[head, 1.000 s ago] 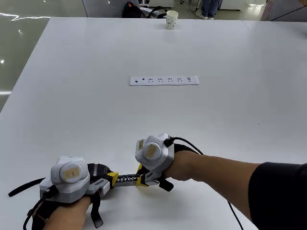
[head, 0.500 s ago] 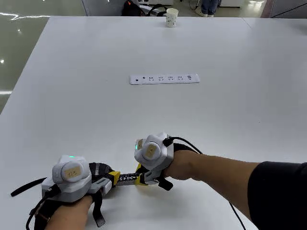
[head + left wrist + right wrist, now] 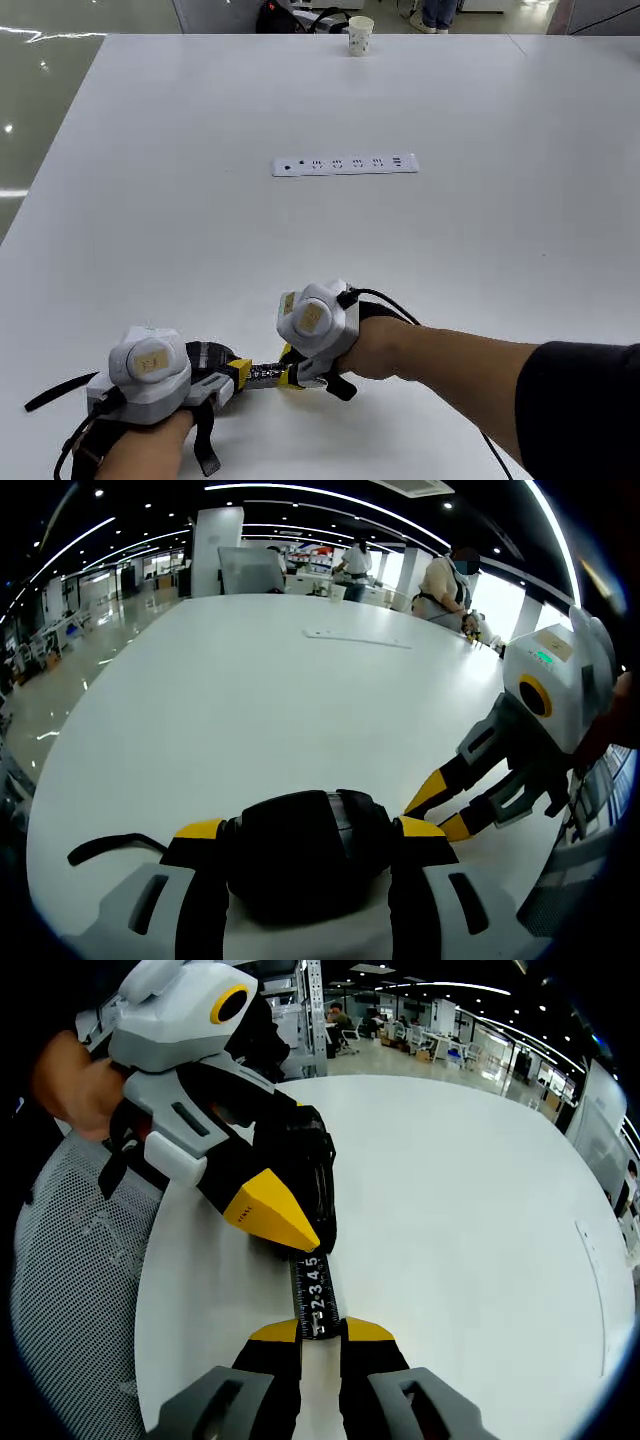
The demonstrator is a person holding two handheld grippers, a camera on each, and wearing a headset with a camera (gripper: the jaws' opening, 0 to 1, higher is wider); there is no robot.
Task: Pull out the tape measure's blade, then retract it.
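The black tape measure case [image 3: 208, 358] sits low on the white table near its front edge, and my left gripper [image 3: 222, 378] is shut on it. In the left gripper view the case [image 3: 305, 850] sits between the yellow-tipped jaws of the left gripper [image 3: 310, 830]. A short stretch of blade [image 3: 263, 374] runs right from the case to my right gripper [image 3: 289, 376], which is shut on the blade's end. In the right gripper view, the numbered blade [image 3: 313, 1295] leads from the right gripper [image 3: 320, 1332] up to the case [image 3: 305, 1170].
A white power strip [image 3: 345, 164] lies mid-table and a paper cup [image 3: 360, 36] stands at the far edge. A black strap [image 3: 55, 390] trails left of the left gripper. A cable [image 3: 400, 305] runs along the right forearm. The table edge [image 3: 40, 170] falls off at the left.
My right gripper has edged slightly left toward the case, so the exposed blade is a little shorter. The left gripper has held its place.
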